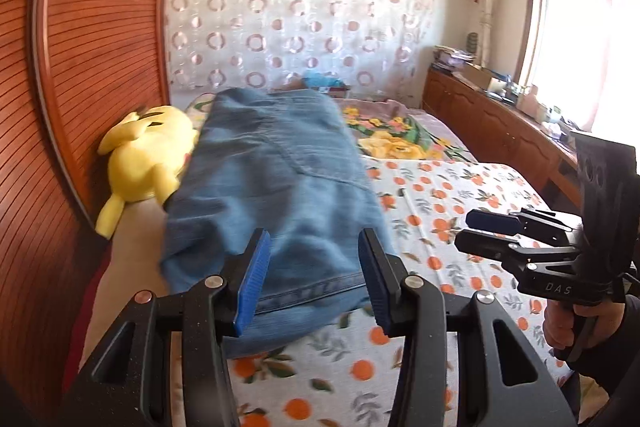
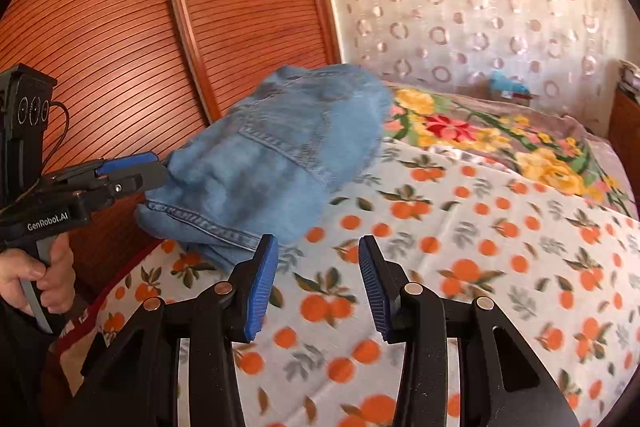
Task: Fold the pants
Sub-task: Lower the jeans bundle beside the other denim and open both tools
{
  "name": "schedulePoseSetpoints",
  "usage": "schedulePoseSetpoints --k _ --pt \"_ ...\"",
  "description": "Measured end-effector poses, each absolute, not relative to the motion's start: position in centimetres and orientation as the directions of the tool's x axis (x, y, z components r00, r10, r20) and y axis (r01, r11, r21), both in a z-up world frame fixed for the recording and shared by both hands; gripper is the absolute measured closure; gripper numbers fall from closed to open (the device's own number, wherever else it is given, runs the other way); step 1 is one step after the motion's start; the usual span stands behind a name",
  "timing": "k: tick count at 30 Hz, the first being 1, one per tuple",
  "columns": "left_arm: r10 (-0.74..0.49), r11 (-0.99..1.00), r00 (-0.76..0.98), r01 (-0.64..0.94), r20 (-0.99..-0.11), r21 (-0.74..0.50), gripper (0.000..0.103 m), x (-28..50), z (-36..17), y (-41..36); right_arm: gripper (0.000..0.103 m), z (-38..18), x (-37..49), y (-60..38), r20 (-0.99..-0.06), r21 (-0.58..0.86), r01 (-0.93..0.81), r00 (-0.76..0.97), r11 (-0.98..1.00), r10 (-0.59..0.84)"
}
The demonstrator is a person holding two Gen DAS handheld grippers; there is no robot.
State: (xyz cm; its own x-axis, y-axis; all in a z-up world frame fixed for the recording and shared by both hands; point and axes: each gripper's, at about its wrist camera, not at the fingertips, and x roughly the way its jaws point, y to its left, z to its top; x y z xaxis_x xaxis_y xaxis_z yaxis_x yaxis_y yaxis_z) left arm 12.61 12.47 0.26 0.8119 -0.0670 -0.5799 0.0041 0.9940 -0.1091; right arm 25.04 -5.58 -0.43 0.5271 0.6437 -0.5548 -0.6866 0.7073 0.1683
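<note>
The jeans (image 1: 272, 187) lie in a folded bundle on the bed (image 1: 460, 195), at its left edge beside the wooden panel (image 2: 100, 47). Both grippers hang clear of them: the left gripper (image 1: 314, 281) with fingers parted and empty above the near hem, the right gripper (image 2: 318, 285) likewise parted over bare orange-print sheet. The fold looks nearly or wholly done; any next move would call for regripping the hem to tidy or halve it. Only the left view shows the yellow plush (image 1: 144, 155) touching the jeans; the right view hides it.
</note>
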Motion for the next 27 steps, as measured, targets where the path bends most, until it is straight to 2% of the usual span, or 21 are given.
schedulePoseSetpoints --k 10,11,15,17,20,23,27 --pt "-0.127 0.991 0.828 0.085 -0.546 -0.101 0.052 12.5 1.2 6.4 0.060 1.5 21.7 -11.8 -0.523 0.166 -0.599 0.619 0.783 0.585" --pt "-0.130 0.991 0.830 0.091 -0.543 -0.099 0.049 12.3 1.3 6.0 0.060 1.6 21.2 -12.3 -0.521 0.166 -0.593 0.626 0.788 0.580" --pt "-0.146 0.989 0.836 0.117 -0.529 -0.089 0.047 11.6 1.7 3.9 0.059 2.1 19.3 -14.4 -0.512 0.163 -0.567 0.651 0.808 0.560" --pt "-0.151 0.989 0.832 0.125 -0.533 -0.084 0.041 11.3 1.8 3.1 0.059 2.3 18.3 -15.2 -0.508 0.167 -0.554 0.661 0.816 0.553" --pt "-0.153 0.988 0.837 0.135 -0.526 -0.073 0.041 10.6 1.9 1.9 0.059 2.7 17.0 -16.0 -0.500 0.170 -0.541 0.673 0.823 0.546" --pt "-0.166 0.986 0.845 0.145 -0.509 -0.081 0.022 9.7 2.3 1.1 0.059 3.0 15.6 -16.7 -0.492 0.167 -0.528 0.687 0.833 0.535" --pt "-0.168 0.986 0.854 0.149 -0.493 -0.077 0.019 8.7 2.9 0.1 0.059 3.3 14.3 -17.9 -0.484 0.164 -0.512 0.702 0.843 0.522"
